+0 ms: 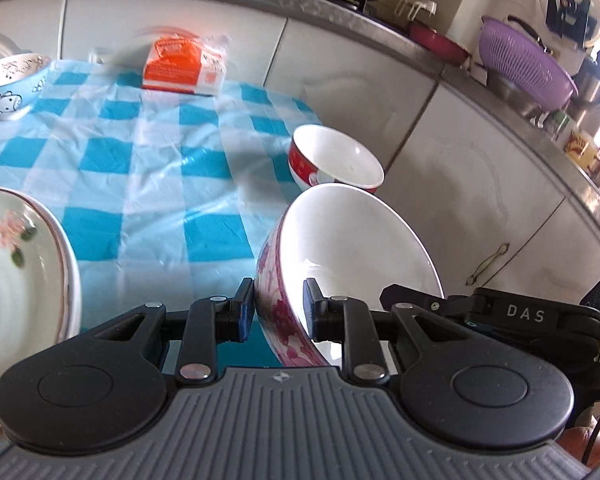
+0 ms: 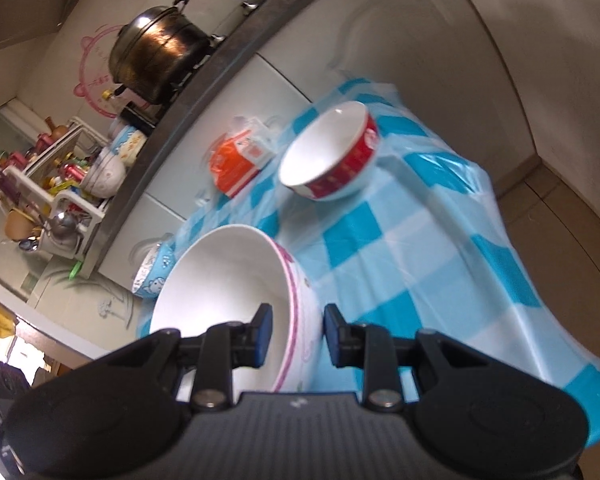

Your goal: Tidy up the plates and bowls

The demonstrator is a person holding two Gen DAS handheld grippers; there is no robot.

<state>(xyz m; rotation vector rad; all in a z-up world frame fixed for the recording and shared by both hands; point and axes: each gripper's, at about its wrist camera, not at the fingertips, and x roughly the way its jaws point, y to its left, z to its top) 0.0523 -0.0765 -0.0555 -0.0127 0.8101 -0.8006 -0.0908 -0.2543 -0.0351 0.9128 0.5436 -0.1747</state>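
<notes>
closest to the left wrist camera, the left gripper (image 1: pixel 280 308) was clamped on the rim of a big bowl with red flowers (image 1: pixel 340 248): one pad sat against the patterned outside and the other inside against the white wall. that bowl was tilted, its mouth turned up and to the right, and it hung over the blue-and-white checked tablecloth (image 1: pixel 148 168). just behind it on the cloth stood a smaller red-banded bowl (image 1: pixel 336 158), upright and empty. a flowered plate (image 1: pixel 16 248) filled the left edge of that view, a blue cartoon bowl (image 1: pixel 10 80) sat at the far left of the table, and an orange packet (image 1: pixel 184 66) lay at the back near the white cabinets (image 1: pixel 380 92).

through the right wrist camera, the right gripper (image 2: pixel 296 336) was pinched on the rim of a white bowl with a pink line (image 2: pixel 228 288), one pad inside and one outside, the bowl tipped on its side. whether this bowl touched the cloth could not be told. beyond it the red-banded bowl (image 2: pixel 328 152), the orange packet (image 2: pixel 236 160) and the blue cartoon bowl (image 2: pixel 154 272) rested on the tablecloth (image 2: pixel 412 248).
</notes>
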